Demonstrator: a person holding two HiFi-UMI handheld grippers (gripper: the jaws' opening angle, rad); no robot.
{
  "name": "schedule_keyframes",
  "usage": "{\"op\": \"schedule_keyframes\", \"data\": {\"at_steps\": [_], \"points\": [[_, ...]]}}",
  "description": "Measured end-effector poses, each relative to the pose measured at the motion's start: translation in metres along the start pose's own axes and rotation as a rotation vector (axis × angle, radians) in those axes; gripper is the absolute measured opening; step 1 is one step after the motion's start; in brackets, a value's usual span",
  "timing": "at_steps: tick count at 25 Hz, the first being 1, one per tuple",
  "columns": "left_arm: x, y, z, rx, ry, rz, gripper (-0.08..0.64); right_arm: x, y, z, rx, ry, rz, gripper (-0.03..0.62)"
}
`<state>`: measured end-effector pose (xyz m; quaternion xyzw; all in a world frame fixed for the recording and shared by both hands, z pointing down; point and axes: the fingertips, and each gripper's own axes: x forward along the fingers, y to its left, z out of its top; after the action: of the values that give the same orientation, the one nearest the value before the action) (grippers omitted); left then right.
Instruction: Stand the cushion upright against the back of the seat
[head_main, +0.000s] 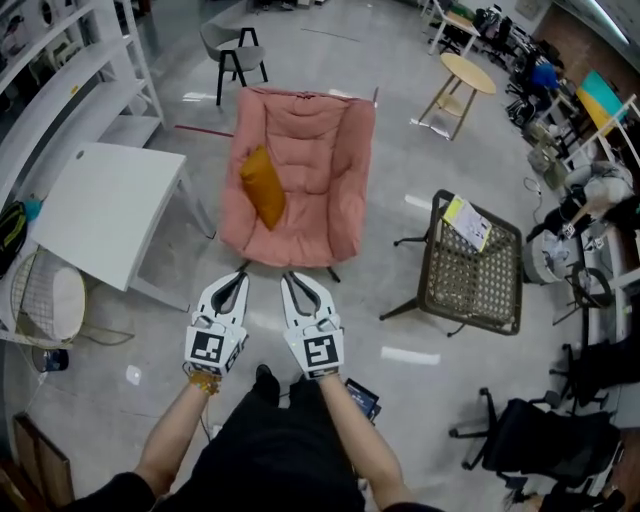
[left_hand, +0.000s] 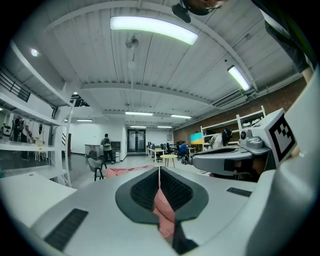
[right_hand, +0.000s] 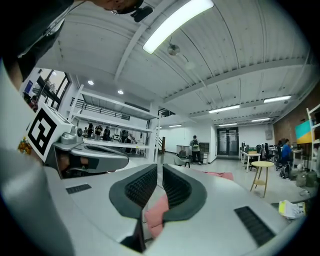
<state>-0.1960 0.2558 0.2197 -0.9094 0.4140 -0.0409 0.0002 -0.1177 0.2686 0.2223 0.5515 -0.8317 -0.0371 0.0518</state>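
Cushion (head_main: 264, 186) leans on the left side of the seat (head_main: 320, 170), well ahead of the fingers, with its long axis pointing away from them. The left gripper (head_main: 234, 284) and right gripper (head_main: 295, 283) are clenched and empty, and about equally near.

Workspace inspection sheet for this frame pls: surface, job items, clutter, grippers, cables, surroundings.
Surface: grey floor, glossy.
Job's things: pink chair; orange cushion sits slanted at the seat's picture-left side, not against the back.
Clutter: packet on the wicker chair, right of the seat.
Grippers: left gripper and right gripper side by side, short of the chair, both shut, empty.
Cables: nothing seen.
Surroundings: white table at left; round wooden table and grey chair beyond.
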Motion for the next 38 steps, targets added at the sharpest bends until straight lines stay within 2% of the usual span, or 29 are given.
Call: {"op": "schedule_keyframes", "data": {"at_steps": [5,12,21,24,30,33,38], "points": [[0.032,0.008,-0.012,-0.013,0.030,-0.012,0.014,0.019,-0.028,-0.008,0.004,0.005,-0.013,0.020],[0.110,0.008,-0.026,0.011,0.085,0.010,0.014,0.055,-0.093,-0.036,0.018,0.016,0.014,0.020],[0.194,0.012,-0.049,0.010,0.172,0.081,0.014,0.115,-0.178,-0.063,0.056,0.023,0.116,0.020],[0.208,0.027,-0.065,-0.013,0.199,0.107,0.015,0.137,-0.187,-0.076,0.049,0.044,0.157,0.021],[0.237,0.074,-0.097,-0.070,0.236,0.145,0.015,0.194,-0.191,-0.108,0.087,0.102,0.209,0.072],[0.261,0.102,-0.112,-0.095,0.248,0.138,0.015,0.233,-0.193,-0.122,0.078,0.139,0.211,0.117],[0.297,0.155,-0.137,-0.129,0.269,0.106,0.015,0.300,-0.192,-0.141,0.075,0.182,0.202,0.133]]}}
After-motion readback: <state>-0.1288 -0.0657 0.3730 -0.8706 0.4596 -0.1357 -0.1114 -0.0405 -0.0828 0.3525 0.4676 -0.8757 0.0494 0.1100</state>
